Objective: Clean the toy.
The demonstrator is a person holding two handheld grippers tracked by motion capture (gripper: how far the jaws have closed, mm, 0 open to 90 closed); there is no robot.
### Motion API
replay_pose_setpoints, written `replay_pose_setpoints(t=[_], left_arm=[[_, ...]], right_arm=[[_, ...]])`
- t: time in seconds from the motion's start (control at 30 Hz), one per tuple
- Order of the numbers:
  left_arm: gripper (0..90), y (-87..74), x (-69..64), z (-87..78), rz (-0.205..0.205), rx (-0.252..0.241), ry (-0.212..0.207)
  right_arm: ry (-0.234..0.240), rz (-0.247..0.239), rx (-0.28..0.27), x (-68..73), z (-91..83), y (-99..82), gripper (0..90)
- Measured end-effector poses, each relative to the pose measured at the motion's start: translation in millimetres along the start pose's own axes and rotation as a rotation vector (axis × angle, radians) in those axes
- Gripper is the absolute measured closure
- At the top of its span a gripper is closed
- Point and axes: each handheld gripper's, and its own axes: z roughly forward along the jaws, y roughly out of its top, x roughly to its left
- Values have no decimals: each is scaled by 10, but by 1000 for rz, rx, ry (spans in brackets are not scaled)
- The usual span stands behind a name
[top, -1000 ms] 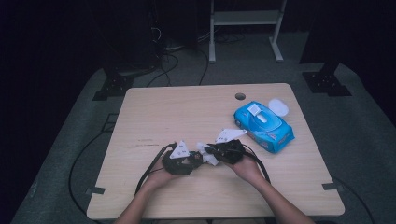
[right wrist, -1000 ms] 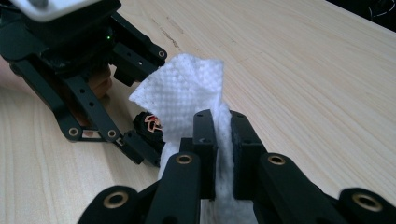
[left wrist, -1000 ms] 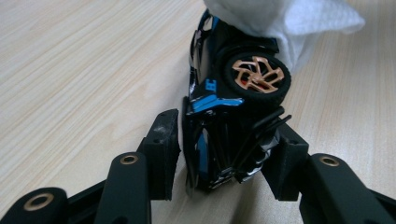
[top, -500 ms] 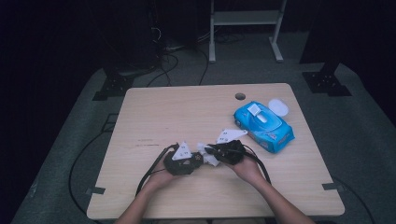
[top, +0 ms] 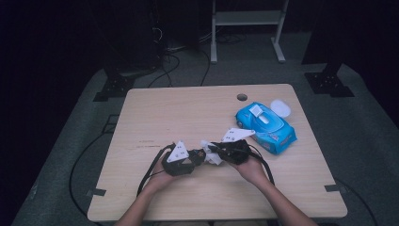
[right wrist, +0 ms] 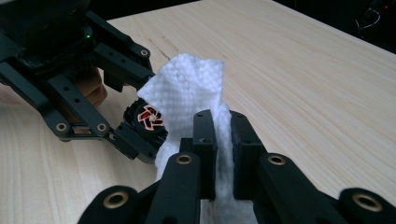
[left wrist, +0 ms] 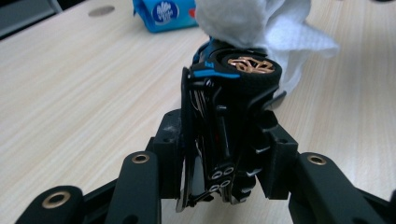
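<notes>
Nearest us, the left gripper (top: 200,157) has its jaws clenched on a black toy car (left wrist: 224,116) with blue trim and a copper-spoked wheel, held just above the surface (top: 188,113). We note the right gripper (right wrist: 219,140) pinching a white embossed wipe (right wrist: 191,93) against the car's wheel end. Farther right lies a blue wipes pack (top: 266,125), its white lid (top: 280,108) beside it.

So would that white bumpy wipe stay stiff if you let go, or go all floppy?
Probably floppy: the white dimpled wipe folds and droops where the right gripper pinches it. It looks thin and light, and likely drapes over the black toy car with blue trim.
</notes>
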Motion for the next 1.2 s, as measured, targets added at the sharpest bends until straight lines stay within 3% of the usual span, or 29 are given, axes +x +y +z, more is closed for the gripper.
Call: replay_pose_setpoints(t=[0.3,0.8,0.93,1.07,1.2], left_arm=[[580,118,-17,-138,2,-90,20],[579,228,-27,-280,21,-158,30],[579,245,-33,-283,17,-163,26],[579,281,-34,-288,15,-165,38],[579,277,-26,-287,12,-154,39]], right_arm=[[-3,39,-43,-40,-83,24,825],[18,68,-55,-53,-60,13,825],[13,60,-55,-46,-86,37,825],[4,53,-107,-25,-213,138,826],[12,-6,-143,84,-296,316,826]])
